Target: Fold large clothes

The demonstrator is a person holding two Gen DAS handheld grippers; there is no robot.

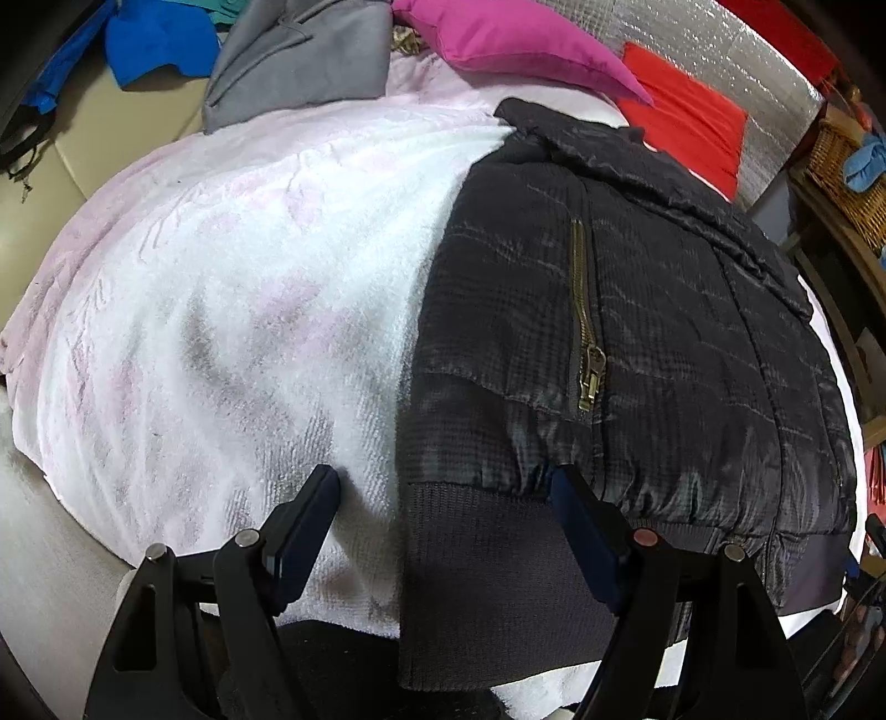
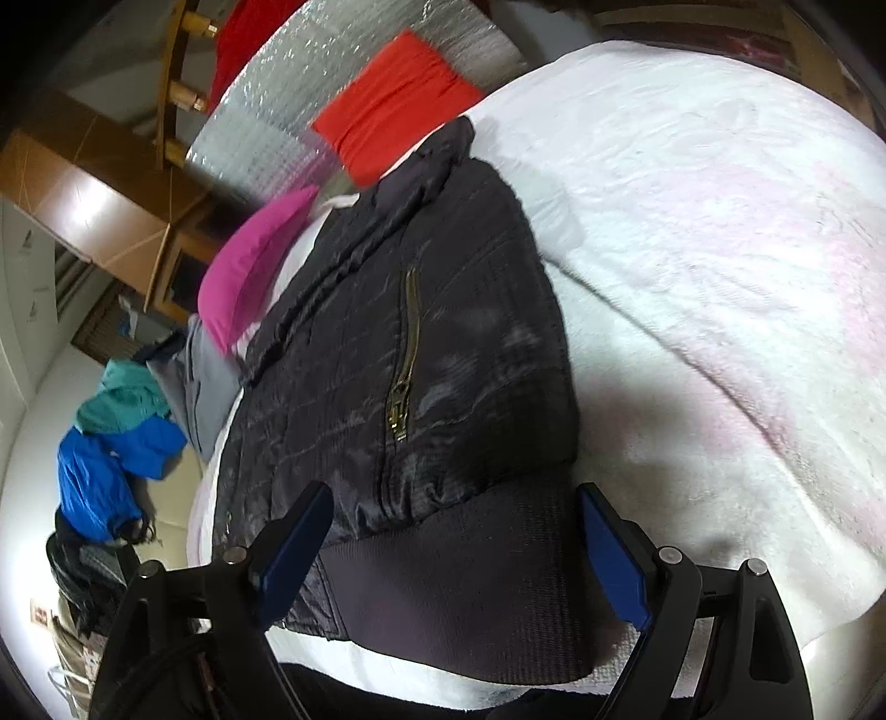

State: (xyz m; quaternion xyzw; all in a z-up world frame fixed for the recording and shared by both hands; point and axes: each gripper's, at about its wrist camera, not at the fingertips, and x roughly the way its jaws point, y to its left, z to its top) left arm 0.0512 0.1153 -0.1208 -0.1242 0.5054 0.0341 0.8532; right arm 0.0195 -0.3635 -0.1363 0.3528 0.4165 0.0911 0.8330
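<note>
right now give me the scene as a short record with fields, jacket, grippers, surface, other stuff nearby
garment: black quilted jacket, lying flat, already folded narrow
hem: ribbed waistband nearest both grippers
pocket: brass zipper, closed
surface: white and pink fleece blanket
left gripper: open, over the waistband's left corner, nothing held
right gripper: open, straddling the waistband, nothing held
far side: magenta pillow, red cushion, grey garment
off the bed: blue garment

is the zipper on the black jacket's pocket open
No, the brass zipper on the black jacket is closed along its whole visible length, with the pull resting at its lower end.
</note>
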